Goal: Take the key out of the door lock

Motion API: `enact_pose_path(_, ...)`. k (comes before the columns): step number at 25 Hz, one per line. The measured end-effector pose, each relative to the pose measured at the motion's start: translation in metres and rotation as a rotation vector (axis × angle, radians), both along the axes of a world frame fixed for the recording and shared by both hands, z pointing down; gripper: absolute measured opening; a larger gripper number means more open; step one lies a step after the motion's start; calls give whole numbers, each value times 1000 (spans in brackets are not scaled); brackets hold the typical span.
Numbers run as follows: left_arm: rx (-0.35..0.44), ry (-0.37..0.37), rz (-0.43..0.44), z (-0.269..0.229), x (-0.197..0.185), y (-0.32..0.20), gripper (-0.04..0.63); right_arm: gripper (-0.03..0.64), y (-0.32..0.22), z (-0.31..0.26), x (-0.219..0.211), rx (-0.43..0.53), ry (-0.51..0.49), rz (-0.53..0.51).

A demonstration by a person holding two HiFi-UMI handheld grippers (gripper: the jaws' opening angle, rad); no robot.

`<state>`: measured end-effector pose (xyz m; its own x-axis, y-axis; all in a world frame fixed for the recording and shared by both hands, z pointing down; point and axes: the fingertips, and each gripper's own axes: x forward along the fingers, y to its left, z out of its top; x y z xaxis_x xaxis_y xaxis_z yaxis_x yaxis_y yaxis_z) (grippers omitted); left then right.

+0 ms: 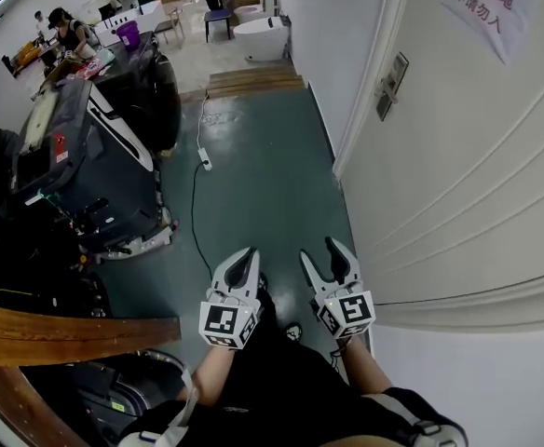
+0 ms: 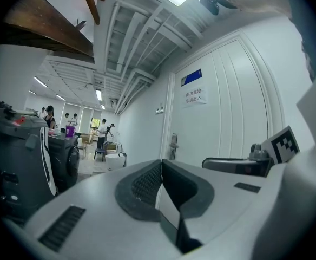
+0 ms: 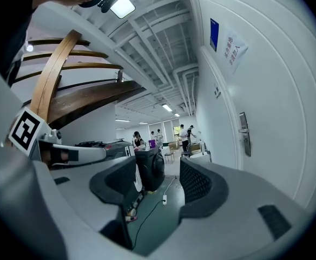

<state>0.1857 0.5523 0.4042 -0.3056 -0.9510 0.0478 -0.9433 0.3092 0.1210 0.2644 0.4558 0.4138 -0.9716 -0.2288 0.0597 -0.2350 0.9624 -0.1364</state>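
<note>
The white door (image 1: 468,156) fills the right of the head view. Its metal lock plate with handle (image 1: 390,85) is far ahead of both grippers; a key on it is too small to make out. The lock plate (image 3: 244,134) shows again at the right of the right gripper view, and the lock plate (image 2: 173,145) is small and distant in the left gripper view. My left gripper (image 1: 247,257) hangs low over the green floor, its jaws together with nothing held. Beside it, my right gripper (image 1: 321,252) stands open and empty, apart from the door.
A large black machine (image 1: 95,175) stands at the left. A power strip (image 1: 204,159) with its cable lies on the green floor ahead. A curved wooden rail (image 1: 67,329) crosses the lower left. A paper notice (image 1: 482,7) is on the door. People stand far back.
</note>
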Motion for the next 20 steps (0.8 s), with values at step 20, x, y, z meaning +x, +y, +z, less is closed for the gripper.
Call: enact_pose_path(20, 40, 20, 26, -3, -154, -122, 23, 252, -109, -4, -154, 10, 21, 9)
